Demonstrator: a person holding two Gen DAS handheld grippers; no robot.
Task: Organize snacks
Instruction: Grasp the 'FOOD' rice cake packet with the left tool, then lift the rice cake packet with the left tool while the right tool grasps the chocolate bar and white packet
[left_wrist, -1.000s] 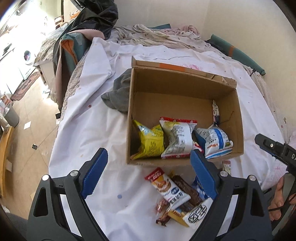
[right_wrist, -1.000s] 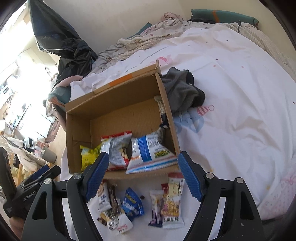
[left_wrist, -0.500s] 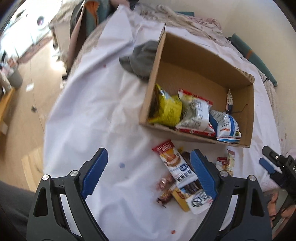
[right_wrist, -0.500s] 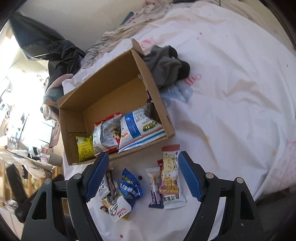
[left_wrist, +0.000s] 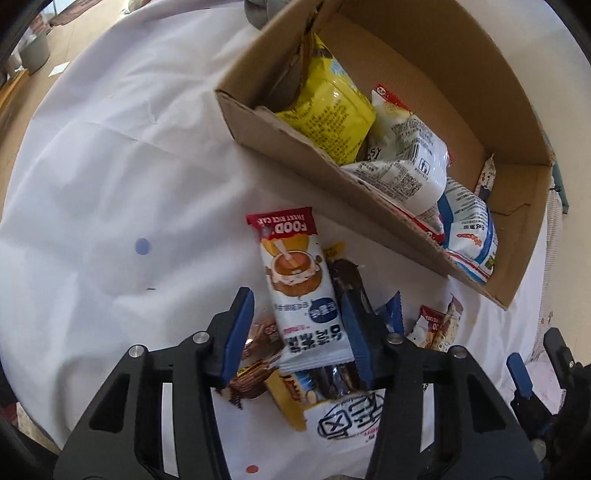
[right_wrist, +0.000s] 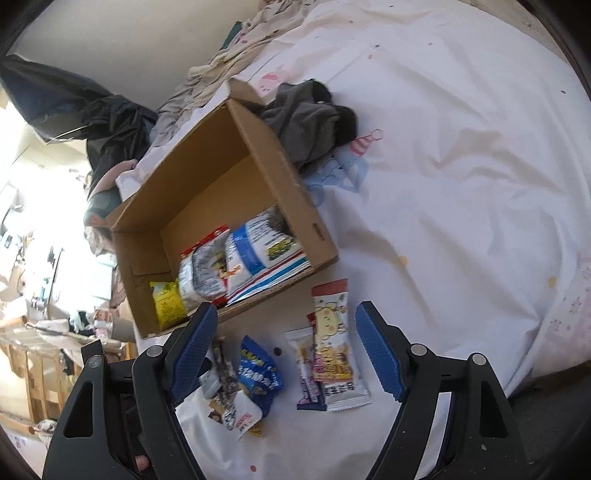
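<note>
My left gripper (left_wrist: 295, 332) points down over a small pile of snacks on the white sheet. Its jaws are closing around a red-topped rice cake packet (left_wrist: 291, 273). The right pad meets the packet's edge, while a gap shows at the left pad. Under the packet lie a dark chocolate bar (left_wrist: 347, 280) and a yellow-and-white packet (left_wrist: 343, 413). The cardboard box (left_wrist: 332, 166) beyond holds a yellow bag (left_wrist: 328, 107), a white bag (left_wrist: 410, 162) and a blue-and-white bag (left_wrist: 469, 229). My right gripper (right_wrist: 284, 312) hovers open above a cartoon-printed packet (right_wrist: 332, 343) and a blue packet (right_wrist: 258, 373).
A grey garment (right_wrist: 306, 125) lies against the box's (right_wrist: 291, 177) far side. Black bags (right_wrist: 92, 114) and bedding pile up behind it. The bed's edge falls off to the floor (left_wrist: 22, 85) on the left. The sheet spreads wide to the right (right_wrist: 461, 184).
My left gripper has dropped close onto the snack pile, rolled, and narrowed its jaws around the rice cake packet. My right gripper has sunk a little and rolled, still open.
</note>
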